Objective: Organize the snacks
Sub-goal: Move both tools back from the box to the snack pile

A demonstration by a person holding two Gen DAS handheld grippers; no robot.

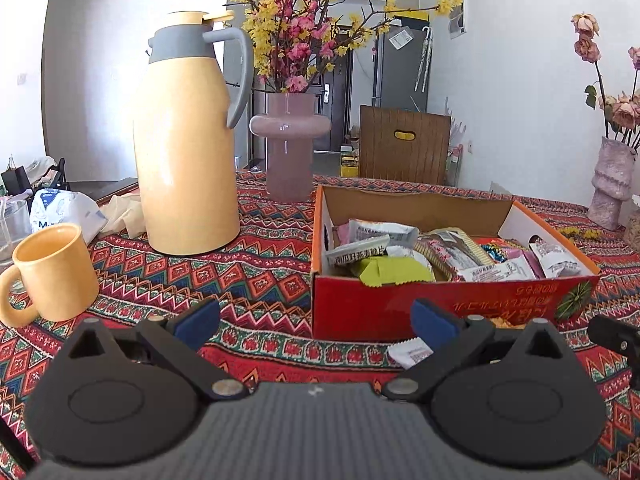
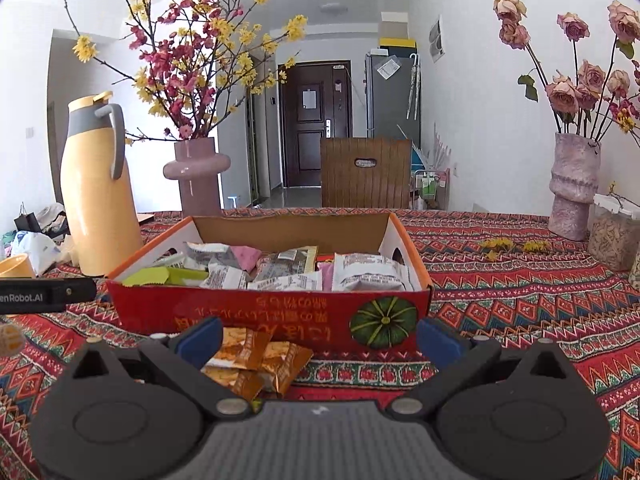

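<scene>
The right gripper (image 2: 318, 338) has its fingers spread wide and empty, low over the table (image 2: 520, 308), with the orange snack packets (image 2: 260, 364) lying between them, just in front of the red snack box (image 2: 272, 312); that framing suggests these are the next to be lifted in. The left gripper (image 1: 316, 326) also has its fingers spread, holding nothing, and a white snack packet (image 1: 408, 352) lies by its right finger (image 1: 434, 322), near the box's front wall. The box already holds many wrapped snacks, so the sorting looks well along. A yellow thermos (image 1: 184, 152) and mug (image 1: 52, 272) stand to the left, well clear.
</scene>
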